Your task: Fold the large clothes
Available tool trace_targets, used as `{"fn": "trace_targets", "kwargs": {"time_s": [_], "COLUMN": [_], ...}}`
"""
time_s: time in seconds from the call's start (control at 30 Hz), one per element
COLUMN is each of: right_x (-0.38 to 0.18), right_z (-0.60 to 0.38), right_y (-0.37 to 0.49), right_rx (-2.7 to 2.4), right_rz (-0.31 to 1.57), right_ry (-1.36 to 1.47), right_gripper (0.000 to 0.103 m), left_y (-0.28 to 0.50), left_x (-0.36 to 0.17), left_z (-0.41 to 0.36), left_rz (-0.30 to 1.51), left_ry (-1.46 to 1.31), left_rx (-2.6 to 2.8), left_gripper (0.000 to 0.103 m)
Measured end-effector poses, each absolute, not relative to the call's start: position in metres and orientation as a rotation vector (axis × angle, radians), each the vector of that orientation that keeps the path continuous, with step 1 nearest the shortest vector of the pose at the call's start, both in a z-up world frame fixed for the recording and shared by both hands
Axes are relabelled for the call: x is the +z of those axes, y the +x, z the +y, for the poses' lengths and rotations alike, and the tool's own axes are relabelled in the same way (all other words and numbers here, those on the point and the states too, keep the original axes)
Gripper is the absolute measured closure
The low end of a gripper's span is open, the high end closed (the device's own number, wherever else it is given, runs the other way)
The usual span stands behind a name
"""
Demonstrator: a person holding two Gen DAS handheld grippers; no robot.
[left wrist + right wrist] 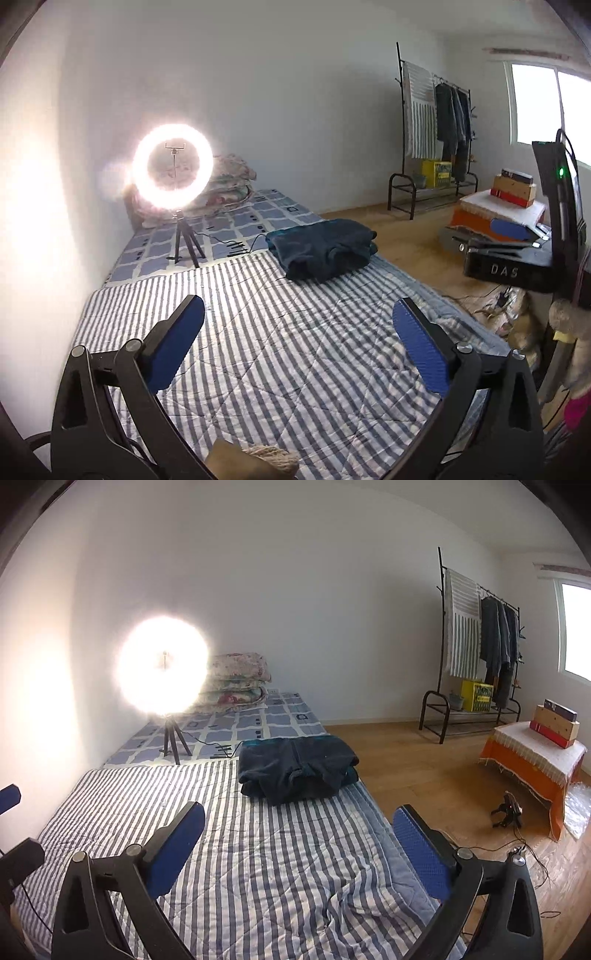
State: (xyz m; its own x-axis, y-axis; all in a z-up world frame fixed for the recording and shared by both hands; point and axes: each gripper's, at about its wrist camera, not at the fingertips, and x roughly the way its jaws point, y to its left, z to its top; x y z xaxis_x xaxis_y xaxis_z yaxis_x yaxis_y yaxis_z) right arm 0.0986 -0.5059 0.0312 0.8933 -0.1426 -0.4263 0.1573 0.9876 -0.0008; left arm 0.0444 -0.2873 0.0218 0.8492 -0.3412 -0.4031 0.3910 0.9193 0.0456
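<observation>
Dark folded garment (pixel 299 770) on far right edge of striped bed (pixel 236 849), well apart from left hand-held gripper (pixel 298 343) and right hand-held gripper (pixel 298 843), both spread and empty; likely soft, bulky, floppy; best pinched at edge or corner.

Folded dark garment (pixel 322 248) on striped quilt (pixel 280 343)

The only readable text is "DAS", in pale capital letters on the side of a black case (pixel 508 267) beside the orange-draped stool (pixel 476 218).
</observation>
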Motion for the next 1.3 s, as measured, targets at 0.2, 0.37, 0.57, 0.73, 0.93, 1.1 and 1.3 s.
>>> {"fn": "trace_targets", "kwargs": {"time_s": [0.2,0.37,0.57,0.73,0.93,1.1,1.3], "right_x": [0.027,0.023,0.020,0.018,0.019,0.019,0.019], "right_z": [-0.509,-0.511,-0.506,-0.503,-0.503,-0.503,-0.504], "right_y": [0.100,0.105,0.107,0.107,0.106,0.107,0.107], "right_rx": [-0.171,-0.175,-0.168,-0.166,-0.160,-0.156,-0.154], "right_rz": [0.445,0.461,0.467,0.471,0.469,0.472,0.471], "right_ry": [0.039,0.042,0.045,0.033,0.036,0.037,0.038], "right_gripper": [0.000,0.000,0.000,0.000,0.000,0.000,0.000], "left_y": [0.044,0.045,0.047,0.048,0.049,0.049,0.049], "left_x": [0.016,0.014,0.012,0.012,0.012,0.012,0.012], "left_z": [-0.288,-0.287,-0.283,-0.281,-0.279,-0.279,-0.279], "left_rz": [0.412,0.422,0.428,0.428,0.430,0.430,0.431], "left_ry": [0.137,0.139,0.127,0.122,0.116,0.119,0.115], "left_rx": [-0.381,-0.374,-0.358,-0.349,-0.347,-0.347,-0.347], "left_gripper": [0.000,0.000,0.000,0.000,0.000,0.000,0.000]}}
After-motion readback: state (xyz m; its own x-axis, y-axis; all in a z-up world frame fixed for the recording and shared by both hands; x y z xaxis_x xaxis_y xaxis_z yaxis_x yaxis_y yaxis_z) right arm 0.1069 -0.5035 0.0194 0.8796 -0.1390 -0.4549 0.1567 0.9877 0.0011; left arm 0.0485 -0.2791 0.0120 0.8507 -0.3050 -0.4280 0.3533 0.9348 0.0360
